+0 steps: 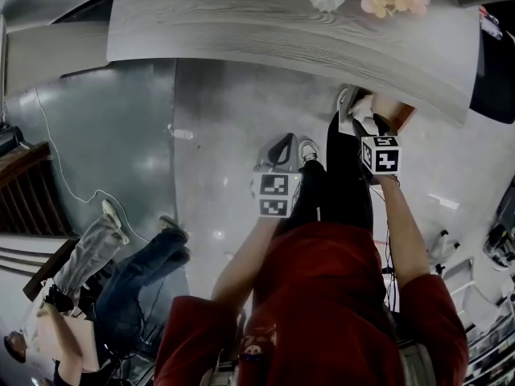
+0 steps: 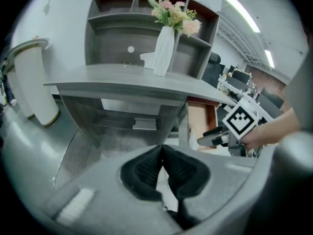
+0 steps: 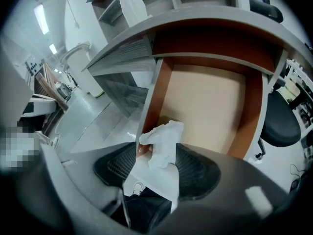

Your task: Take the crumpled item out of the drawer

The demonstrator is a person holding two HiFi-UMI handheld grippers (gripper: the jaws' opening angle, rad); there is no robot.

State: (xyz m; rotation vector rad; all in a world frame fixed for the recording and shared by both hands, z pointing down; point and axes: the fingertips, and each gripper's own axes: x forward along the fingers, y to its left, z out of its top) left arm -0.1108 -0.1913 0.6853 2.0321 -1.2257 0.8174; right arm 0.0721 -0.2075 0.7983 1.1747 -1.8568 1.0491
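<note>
Beneath grey wood-grain desk [image 1: 265,22], open drawer [image 3: 210,102], glossy floor [image 1: 217,135].

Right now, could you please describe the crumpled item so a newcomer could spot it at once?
Under the grey desk, a tan-floored drawer stands open. At its near left corner, between the right gripper's open jaws, sits a crumpled white paper, the only loose thing seen inside.

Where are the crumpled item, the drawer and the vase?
crumpled item [image 3: 164,140]: right gripper view, middle of the white wad.
drawer [image 3: 210,106]: right gripper view, bare floor.
vase [image 2: 164,50]: left gripper view, white body.
</note>
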